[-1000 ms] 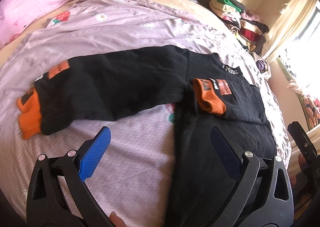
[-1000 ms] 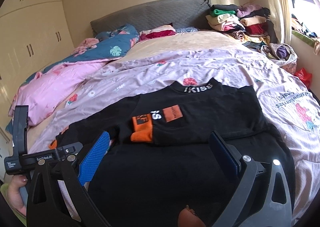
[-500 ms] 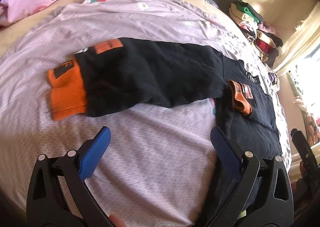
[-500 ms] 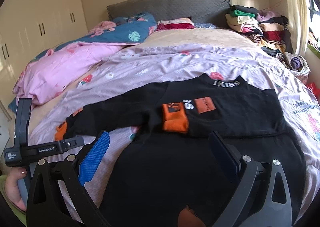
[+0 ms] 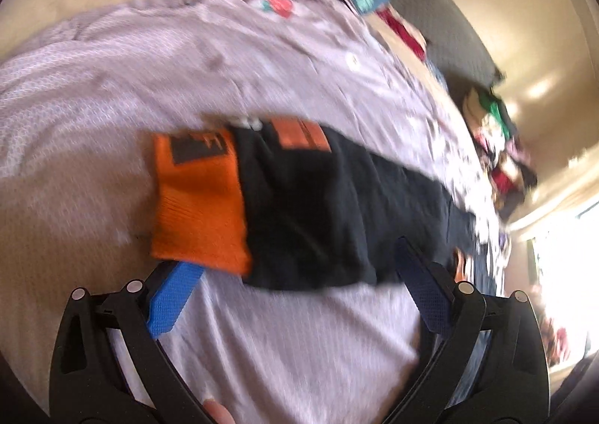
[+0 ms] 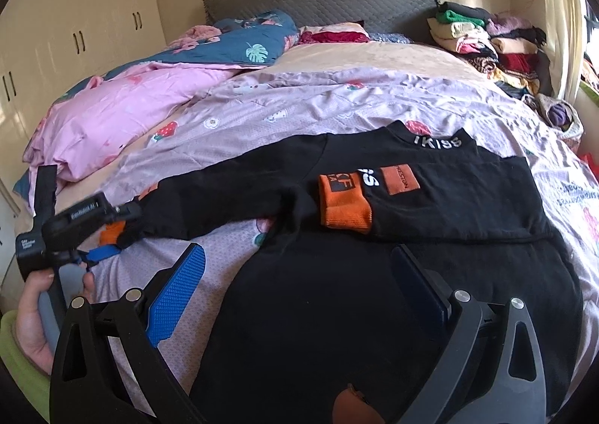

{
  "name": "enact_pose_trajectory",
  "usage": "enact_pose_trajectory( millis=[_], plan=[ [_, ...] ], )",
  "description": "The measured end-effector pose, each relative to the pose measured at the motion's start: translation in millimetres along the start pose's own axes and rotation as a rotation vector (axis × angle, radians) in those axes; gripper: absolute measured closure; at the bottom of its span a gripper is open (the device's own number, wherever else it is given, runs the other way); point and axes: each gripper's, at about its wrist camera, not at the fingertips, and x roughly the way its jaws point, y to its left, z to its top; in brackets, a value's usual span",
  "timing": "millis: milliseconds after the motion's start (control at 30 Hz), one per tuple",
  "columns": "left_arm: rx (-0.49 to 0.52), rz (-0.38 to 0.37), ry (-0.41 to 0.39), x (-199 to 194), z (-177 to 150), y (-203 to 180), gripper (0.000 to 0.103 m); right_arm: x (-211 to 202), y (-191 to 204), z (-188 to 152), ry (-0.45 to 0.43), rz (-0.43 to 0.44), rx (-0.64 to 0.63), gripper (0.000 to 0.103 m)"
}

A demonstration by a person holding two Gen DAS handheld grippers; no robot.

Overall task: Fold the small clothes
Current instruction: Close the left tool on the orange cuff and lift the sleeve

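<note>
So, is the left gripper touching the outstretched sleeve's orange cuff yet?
Cannot tell. In the blurred left wrist view, one blue pad meets the orange cuff edge, jaws open.

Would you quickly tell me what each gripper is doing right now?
Left gripper: open, holding nothing, at the orange cuff.
Right gripper: open, empty.

The sweater (image 6: 430,199) lay on the bed (image 6: 337,102) ahead of the right tool (image 6: 295,289), one sleeve (image 5: 318,207) stretching left to just before the left tool (image 5: 295,296); folded clothes (image 6: 486,38) were stacked far right.

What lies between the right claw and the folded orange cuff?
Only the black shirt body lies between the right claw and the folded cuff, in the right wrist view.
</note>
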Motion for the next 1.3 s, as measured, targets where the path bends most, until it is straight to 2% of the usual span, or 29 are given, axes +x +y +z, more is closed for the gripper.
enact_pose_trajectory(
  millis=[33,67,100,133,233,367,533,900,1300],
  plan=[
    [-0.017,0.020,-0.019,0,3,3,0.032,1,-2,-1,0.002,0.001,0.006,0.004],
    [-0.027,0.046,-0.039,-1,6,5,0.042,1,-4,-1,0.004,0.000,0.010,0.004],
    [-0.037,0.066,-0.050,0,9,7,0.061,2,-6,-1,0.004,-0.003,0.015,0.004],
    [-0.046,0.068,-0.054,0,11,9,0.075,2,-7,-2,0.004,-0.004,0.018,0.004],
    [-0.043,0.040,-0.078,-9,20,6,0.095,1,-14,-2,0.001,-0.008,0.034,0.004],
    [0.070,0.003,-0.183,-40,31,-28,0.099,-1,-24,-2,0.001,-0.021,0.069,0.004],
    [0.150,-0.058,-0.237,-62,38,-70,0.099,-9,-36,-2,-0.010,-0.031,0.101,0.004],
    [0.283,-0.170,-0.232,-58,32,-159,0.099,-20,-80,-2,-0.020,-0.103,0.207,0.004],
    [0.436,-0.264,-0.204,-48,6,-249,0.099,-21,-133,-14,-0.031,-0.117,0.332,0.005]
  ],
)
